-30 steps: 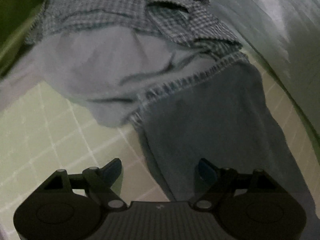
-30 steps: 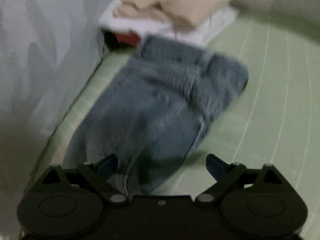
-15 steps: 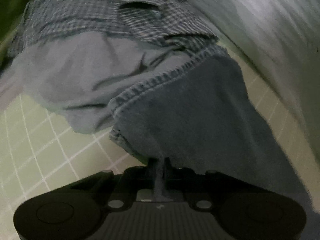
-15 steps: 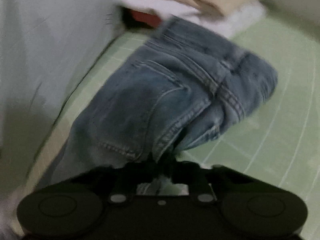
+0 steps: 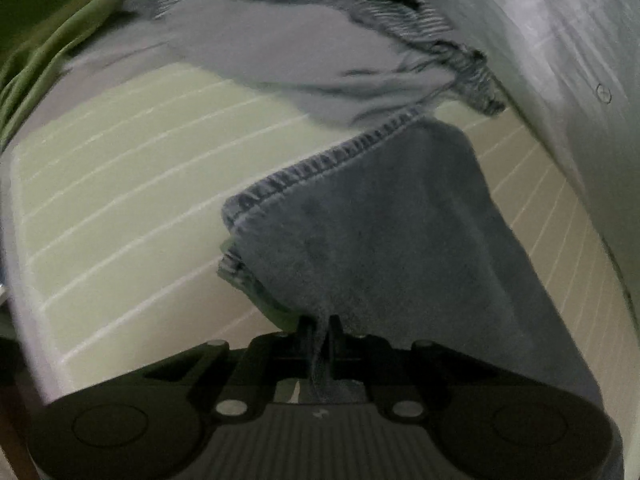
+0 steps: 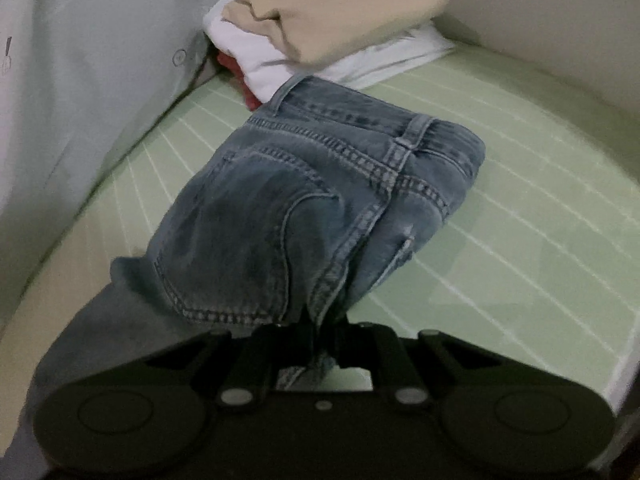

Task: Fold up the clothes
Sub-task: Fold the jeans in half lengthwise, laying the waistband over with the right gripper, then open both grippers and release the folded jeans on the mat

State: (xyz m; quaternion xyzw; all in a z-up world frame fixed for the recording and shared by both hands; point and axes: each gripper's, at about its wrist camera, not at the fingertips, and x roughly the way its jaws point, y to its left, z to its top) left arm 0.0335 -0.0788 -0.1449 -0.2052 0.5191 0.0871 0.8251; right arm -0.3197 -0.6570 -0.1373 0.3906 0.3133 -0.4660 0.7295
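Left gripper (image 5: 319, 326) pinched tight on jeans (image 5: 384, 216) hem end. Right gripper (image 6: 320, 326) clamped on seat seam near waistband. Denim lifted off green mat (image 6: 540, 200). Risk: thin bite slips under weight; hem snags grey garment (image 5: 288, 56) behind.

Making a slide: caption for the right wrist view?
Right gripper pinching folded blue jeans on green mat, stacked clothes behind.

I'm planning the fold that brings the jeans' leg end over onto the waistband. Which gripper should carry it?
Left. The left gripper is shut on the jeans at the hem end, so it can carry it over; the right gripper pins the seat near the waistband.
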